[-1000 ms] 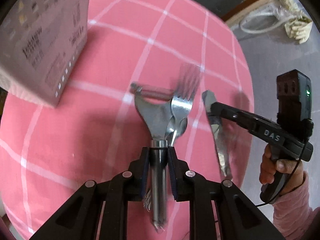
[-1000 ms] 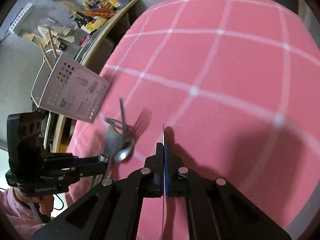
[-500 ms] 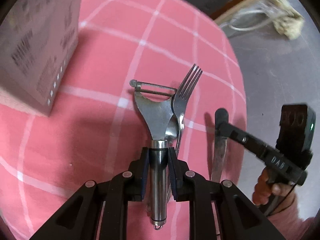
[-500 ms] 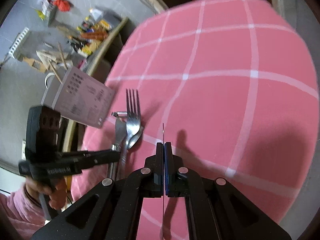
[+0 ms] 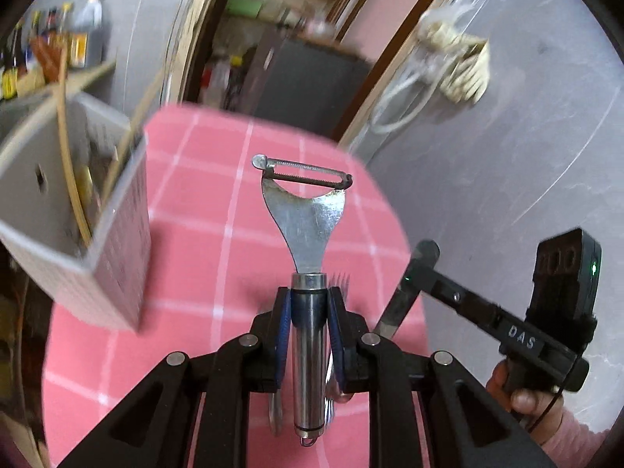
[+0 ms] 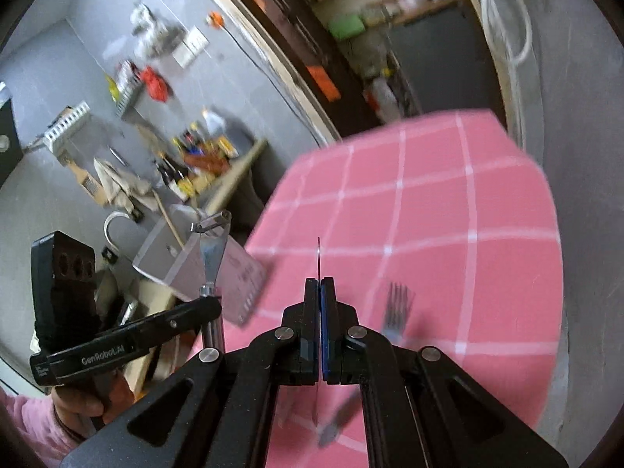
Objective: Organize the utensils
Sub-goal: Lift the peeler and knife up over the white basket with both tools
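A metal peeler (image 5: 303, 210) is clamped by its round handle between the blue-padded fingers (image 5: 283, 335) of the left gripper (image 5: 308, 331), with its blade end pointed up and away from the camera, above the pink checked tablecloth (image 5: 195, 210) of the table. In the right wrist view the same peeler (image 6: 210, 249) is seen held upright in the left gripper (image 6: 208, 312), in front of a grey perforated holder (image 6: 202, 261). That holder (image 5: 78, 210) is seen in the left wrist view at the left side of the table, with thin wooden sticks (image 5: 68, 148) standing in it. The fingers (image 6: 310, 331) of the right gripper (image 6: 320, 331) are pressed together on a knife (image 6: 318, 257), whose thin blade is seen edge-on rising between them. In the left wrist view the knife (image 5: 405, 292) is seen gripped in the right gripper (image 5: 417, 269), just beside the right edge of the table, and the person's hand (image 5: 518, 394) is wrapped around the gripper's handle. A fork (image 6: 394, 312) is seen low in the right wrist view, blurred, with its tines toward the far side of the table; whether it rests on the cloth cannot be told. Fork tines (image 5: 340, 279) are also glimpsed just behind the left gripper's right finger. A cluttered shelf (image 6: 202, 163) is seen beyond the table.
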Available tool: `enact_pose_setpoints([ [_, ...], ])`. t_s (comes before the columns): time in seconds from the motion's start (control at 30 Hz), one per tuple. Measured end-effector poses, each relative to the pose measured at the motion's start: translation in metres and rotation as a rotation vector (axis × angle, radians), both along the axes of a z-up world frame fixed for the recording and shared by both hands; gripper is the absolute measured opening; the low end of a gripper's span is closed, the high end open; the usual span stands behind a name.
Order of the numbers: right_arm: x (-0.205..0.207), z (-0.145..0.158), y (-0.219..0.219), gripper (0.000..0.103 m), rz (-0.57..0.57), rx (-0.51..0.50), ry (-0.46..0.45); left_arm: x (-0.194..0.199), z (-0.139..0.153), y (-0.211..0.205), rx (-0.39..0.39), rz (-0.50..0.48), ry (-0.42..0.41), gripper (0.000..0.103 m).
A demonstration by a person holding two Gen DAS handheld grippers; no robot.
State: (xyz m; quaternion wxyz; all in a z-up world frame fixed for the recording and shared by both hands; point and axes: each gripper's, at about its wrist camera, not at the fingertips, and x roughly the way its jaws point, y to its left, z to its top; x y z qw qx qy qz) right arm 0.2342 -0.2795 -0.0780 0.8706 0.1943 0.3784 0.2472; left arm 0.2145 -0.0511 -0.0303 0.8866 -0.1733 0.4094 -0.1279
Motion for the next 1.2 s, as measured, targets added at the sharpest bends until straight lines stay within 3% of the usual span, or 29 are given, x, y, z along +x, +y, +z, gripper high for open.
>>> enact_pose_setpoints([
  [0.33, -0.001, 0.095, 0.035, 0.001, -0.015, -0.008, -0.244, 0.021, 0.063, 0.043, -0.003, 0.05, -0.206, 0.018],
  [0.63, 0.001, 0.147, 0.104, 0.001, 0.033, -0.009, -0.417, 0.023, 0.095, 0.105, 0.064, 0.13, -0.344, 0.018],
  [0.87, 0.005, 0.147, 0.142, 0.001, 0.032, 0.014, -0.446, 0.025, 0.088, 0.146, 0.011, 0.172, -0.448, 0.018],
  [1.07, 0.009, 0.128, 0.169, 0.001, 0.048, -0.021, -0.429, 0.03, 0.06, 0.16, -0.041, 0.171, -0.45, 0.018],
  [1.2, 0.01, 0.113, 0.183, 0.001, 0.065, -0.068, -0.407, 0.029, 0.041, 0.163, -0.026, 0.161, -0.45, 0.018],
])
